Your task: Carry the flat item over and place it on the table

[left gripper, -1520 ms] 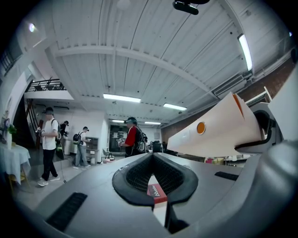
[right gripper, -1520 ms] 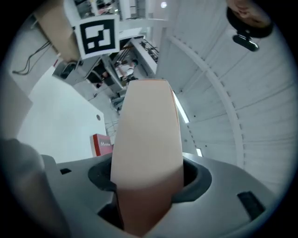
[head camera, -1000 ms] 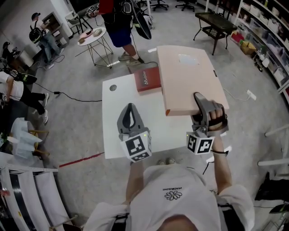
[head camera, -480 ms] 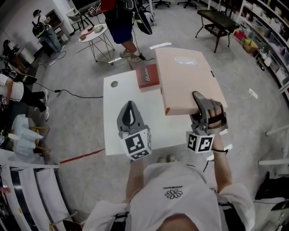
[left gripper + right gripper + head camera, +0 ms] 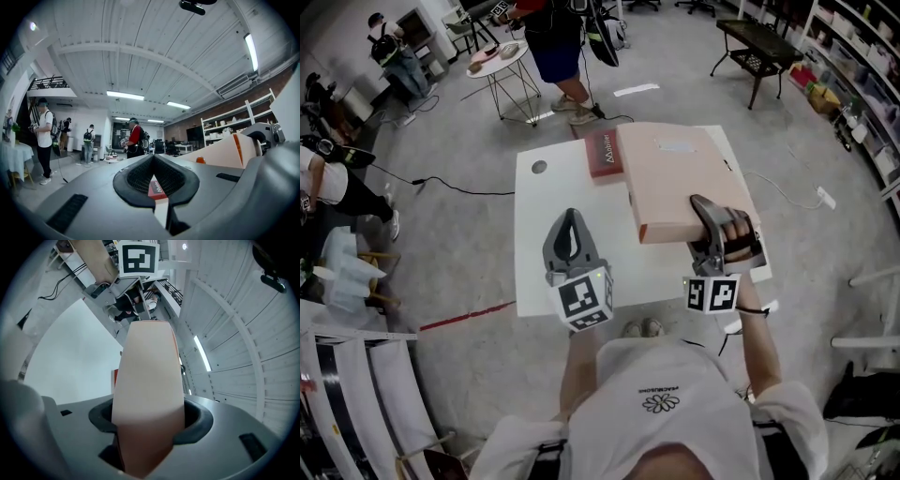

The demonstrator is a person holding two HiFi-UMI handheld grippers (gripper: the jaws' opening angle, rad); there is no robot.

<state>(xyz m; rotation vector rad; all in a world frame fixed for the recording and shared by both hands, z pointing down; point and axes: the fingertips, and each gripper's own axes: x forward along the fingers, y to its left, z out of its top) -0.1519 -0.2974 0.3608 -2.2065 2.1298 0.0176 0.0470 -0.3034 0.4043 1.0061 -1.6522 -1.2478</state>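
My right gripper (image 5: pixel 705 217) clamps the board (image 5: pixel 670 173) by its near edge. It stretches away from me over the table (image 5: pixel 562 197). My left gripper (image 5: pixel 570 217) is closed and empty.

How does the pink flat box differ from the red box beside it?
Colour: the pink flat box is pale pink; the red box is dark red with white lettering. Size: the pink flat box is far larger than the red box. State: the right claw grips the pink flat box at its near edge; the red box lies free on the white table. Both are flat and rectangular.
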